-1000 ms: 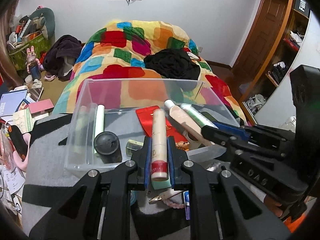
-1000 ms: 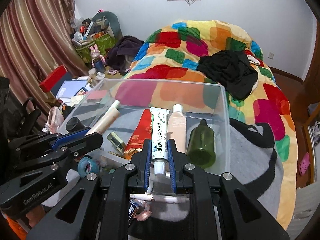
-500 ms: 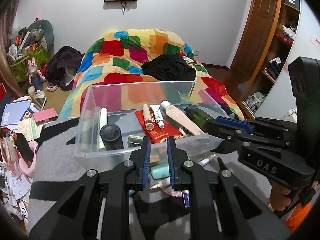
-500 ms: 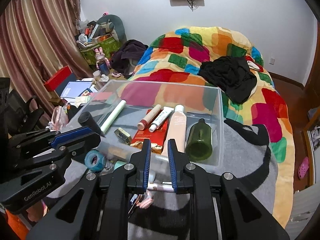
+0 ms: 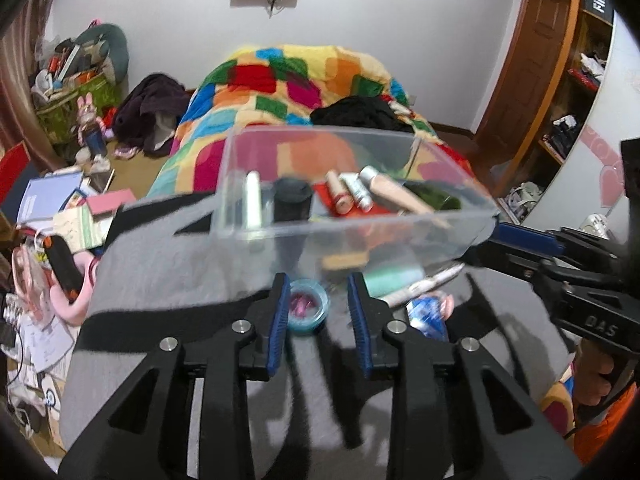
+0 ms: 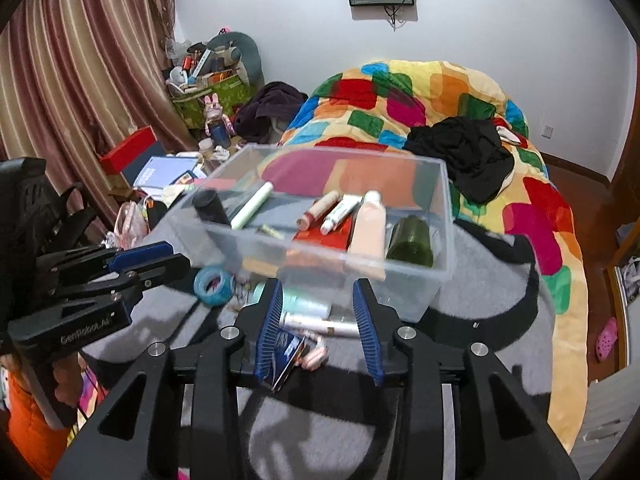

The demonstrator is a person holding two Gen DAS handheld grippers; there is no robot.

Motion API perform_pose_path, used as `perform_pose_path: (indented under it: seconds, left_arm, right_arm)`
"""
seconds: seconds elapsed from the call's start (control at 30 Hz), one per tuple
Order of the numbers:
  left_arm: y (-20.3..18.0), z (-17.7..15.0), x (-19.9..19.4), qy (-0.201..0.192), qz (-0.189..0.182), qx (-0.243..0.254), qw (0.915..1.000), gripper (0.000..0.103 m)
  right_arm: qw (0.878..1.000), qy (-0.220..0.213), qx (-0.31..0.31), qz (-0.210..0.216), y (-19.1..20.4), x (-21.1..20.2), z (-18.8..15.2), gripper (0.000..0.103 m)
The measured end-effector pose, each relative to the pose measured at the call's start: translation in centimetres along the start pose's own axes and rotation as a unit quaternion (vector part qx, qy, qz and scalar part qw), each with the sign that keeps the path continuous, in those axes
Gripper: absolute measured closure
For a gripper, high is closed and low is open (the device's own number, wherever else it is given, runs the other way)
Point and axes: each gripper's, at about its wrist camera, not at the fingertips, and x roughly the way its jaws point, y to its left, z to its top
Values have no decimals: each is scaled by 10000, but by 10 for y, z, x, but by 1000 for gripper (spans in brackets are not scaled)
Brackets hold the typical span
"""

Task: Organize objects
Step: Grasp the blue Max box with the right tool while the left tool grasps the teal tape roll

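Left wrist view: a clear plastic bin (image 5: 400,240) is seen on a grey blanket (image 5: 168,272), and in it are laid, from the picture's left, a pale white tube (image 5: 253,200), a black-capped jar (image 5: 293,200), a red packet (image 5: 352,210) with a beige tube (image 5: 338,192) and a white toothpaste tube (image 5: 357,190) upon it, a peach-coloured bottle (image 5: 394,196) and a dark green bottle (image 5: 434,196). The left gripper (image 5: 318,308) is held just short of the bin's near wall; its jaws have just been opening, stand apart and grip nothing, though a small round blue tin (image 5: 308,312) is seen on the blanket between the fingertips, untouched as far as can be told. Just beside the tin, against the bin's near edge, a mint-green tube (image 5: 394,280), a white pen-like stick (image 5: 424,286) and a blue foil sachet (image 5: 428,314) are left loose. In the right wrist view the right gripper (image 6: 320,320) is likewise seen parted, its jaws having just been opening, with nothing clamped; the stick and the sachet lie beneath the gap, and whether the sachet touches a pad cannot be told. The bin's top is uncovered, and room is left on its floor between the black-capped jar and the red packet. Bare blanket is available near both grippers, while the blanket's left edge is crowded by books and papers (image 5: 68,208); a patchwork quilt (image 6: 420,100) is spread behind the bin.
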Motion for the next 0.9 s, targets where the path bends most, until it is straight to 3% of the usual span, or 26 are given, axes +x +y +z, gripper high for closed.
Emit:
perform_pose_path:
  seconds: [0.17, 0.3, 0.47, 0.73, 0.77, 0.83, 0.9]
  left_arm:
    - [8, -16, 12, 288, 56, -6, 9996, 67]
    - [8, -26, 21, 429, 124, 74, 9990, 51]
    - [7, -21, 32, 529, 120, 85, 9985, 49]
    - [1, -12, 56, 704, 297, 179, 9969, 49]
    - [1, -13, 58, 739, 318, 190, 9966, 50]
    - [0, -14, 57, 699, 335, 205, 9968, 63]
    - [1, -14, 55, 649, 316, 183, 9972, 65]
  right_arm:
    - [9997, 198, 62, 149, 7, 7, -19, 69]
    - [9990, 389, 73, 226, 13, 15, -35, 67]
    - [9974, 679, 25, 224, 21, 33, -51, 64]
    - [9966, 795, 128, 155, 27, 46, -54, 64]
    - [9968, 783, 134, 110, 28, 48, -54, 64]
    - [9972, 748, 58, -51, 33, 50, -54, 64]
    - [9972, 720, -19, -181, 36, 51, -54, 64]
